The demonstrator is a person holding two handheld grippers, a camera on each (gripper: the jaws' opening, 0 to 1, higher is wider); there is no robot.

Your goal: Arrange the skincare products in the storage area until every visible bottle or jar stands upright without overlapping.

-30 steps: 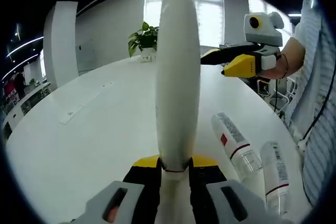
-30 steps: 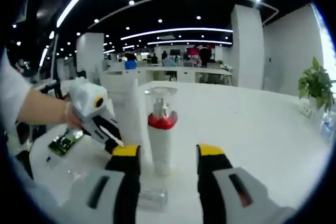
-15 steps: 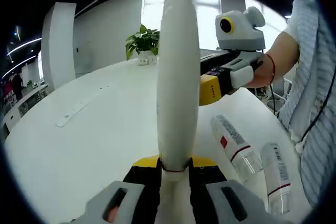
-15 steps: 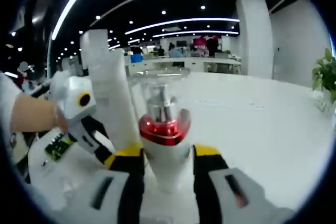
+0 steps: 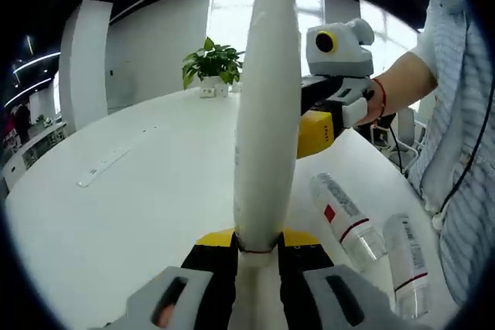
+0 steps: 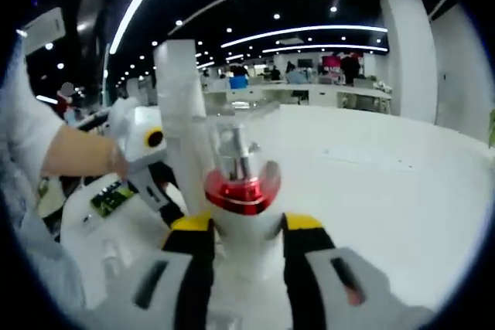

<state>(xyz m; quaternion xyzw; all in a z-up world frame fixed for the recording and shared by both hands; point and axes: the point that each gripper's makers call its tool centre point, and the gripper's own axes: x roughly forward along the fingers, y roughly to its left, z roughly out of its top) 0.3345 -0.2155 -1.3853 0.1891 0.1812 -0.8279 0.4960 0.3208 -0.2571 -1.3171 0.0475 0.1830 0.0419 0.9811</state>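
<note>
Upright, a white tube [image 5: 265, 106] sits clamped in the left gripper [image 5: 257, 246]; right gripper [image 6: 246, 229] pinches a pump bottle [image 6: 241, 199].

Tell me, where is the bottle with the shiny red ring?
In the right gripper view, the pump bottle with the red collar stands upright between the right hand-held gripper's yellow-tipped jaws, just right of the tall white tube held by the left hand-held gripper.

White tube [image 5: 265, 106]; red-collared pump bottle [image 6: 241, 206]; white table [image 5: 139, 199].
</note>
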